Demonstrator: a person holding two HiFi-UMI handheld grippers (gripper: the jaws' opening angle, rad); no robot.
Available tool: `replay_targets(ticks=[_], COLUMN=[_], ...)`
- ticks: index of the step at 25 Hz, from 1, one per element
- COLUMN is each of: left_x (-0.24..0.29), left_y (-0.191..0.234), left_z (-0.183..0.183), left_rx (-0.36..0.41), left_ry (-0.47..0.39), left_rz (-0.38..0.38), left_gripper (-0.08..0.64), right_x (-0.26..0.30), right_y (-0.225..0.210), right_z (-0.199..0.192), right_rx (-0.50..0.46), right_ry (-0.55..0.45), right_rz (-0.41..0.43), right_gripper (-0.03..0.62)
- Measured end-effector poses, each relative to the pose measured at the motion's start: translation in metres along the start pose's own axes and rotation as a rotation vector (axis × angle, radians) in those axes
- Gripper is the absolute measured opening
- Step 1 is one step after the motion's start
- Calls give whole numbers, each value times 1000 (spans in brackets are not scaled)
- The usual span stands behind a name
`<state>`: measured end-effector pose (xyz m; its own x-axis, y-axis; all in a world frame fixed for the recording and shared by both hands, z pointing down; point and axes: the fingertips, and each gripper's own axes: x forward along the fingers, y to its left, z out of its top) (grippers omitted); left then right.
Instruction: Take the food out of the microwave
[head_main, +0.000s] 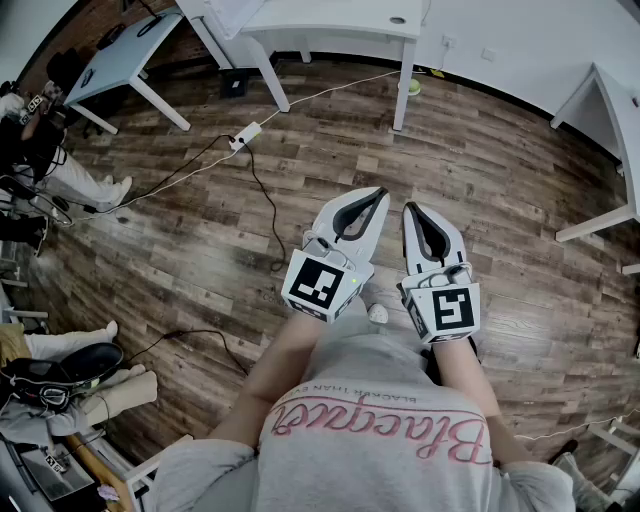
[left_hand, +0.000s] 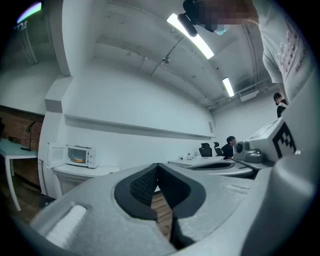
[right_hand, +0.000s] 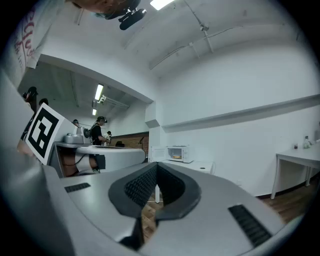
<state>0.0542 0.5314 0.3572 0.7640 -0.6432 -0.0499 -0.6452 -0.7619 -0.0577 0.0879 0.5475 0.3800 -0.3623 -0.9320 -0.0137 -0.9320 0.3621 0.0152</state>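
Wood-plank floor (head_main: 480, 170) fills the head view, with white tables (head_main: 330, 20) along the far edge and a cable (head_main: 262, 200) trailing across the boards. The person holds both grippers out level, side by side over the floor.

The left gripper (head_main: 377, 193) has its jaws together, tips touching and nothing between them; only floor shows through the gap behind the tips. The right gripper (head_main: 410, 209) is the same, with its jaws closed tip to tip and empty.

The microwave (left_hand: 80, 155) is well apart from both grippers, across the room on a white table (left_hand: 85, 170) against the white wall. In the left gripper view it sits off to the left of the jaws. In the right gripper view it stands just above the jaw tips and slightly right of them, almost in line with that gripper.

The microwave is white, its door swung open to the left and its inside lit. The food (left_hand: 76, 160) lies inside on the microwave's floor. It shows as a small, low, yellow-orange shape, too small to tell what it is or whether it sits on a dish.
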Motion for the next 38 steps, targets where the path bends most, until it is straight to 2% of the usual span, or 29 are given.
replay_targets(ticks=[8,15,29,38], left_x=[-9,13,98,158], left_y=[-19,-19,31,89], left_z=[0,1,-2,-4], left_rx=[1,-11,-36,-48], left_ry=[-20,-35,-19,-2], left_rz=[-4,-13,-34,-50], left_gripper=[5,5,5,5], right_x=[-17,-11,55,129], right_y=[6,-14,-73,-109], right_z=[4,3,5,3], right_rx=[-32,-26,-74,-71], right_ry=[-5,2,41,69], right_rz=[20,13,-20,-33], right_gripper=[9,11,11,11])
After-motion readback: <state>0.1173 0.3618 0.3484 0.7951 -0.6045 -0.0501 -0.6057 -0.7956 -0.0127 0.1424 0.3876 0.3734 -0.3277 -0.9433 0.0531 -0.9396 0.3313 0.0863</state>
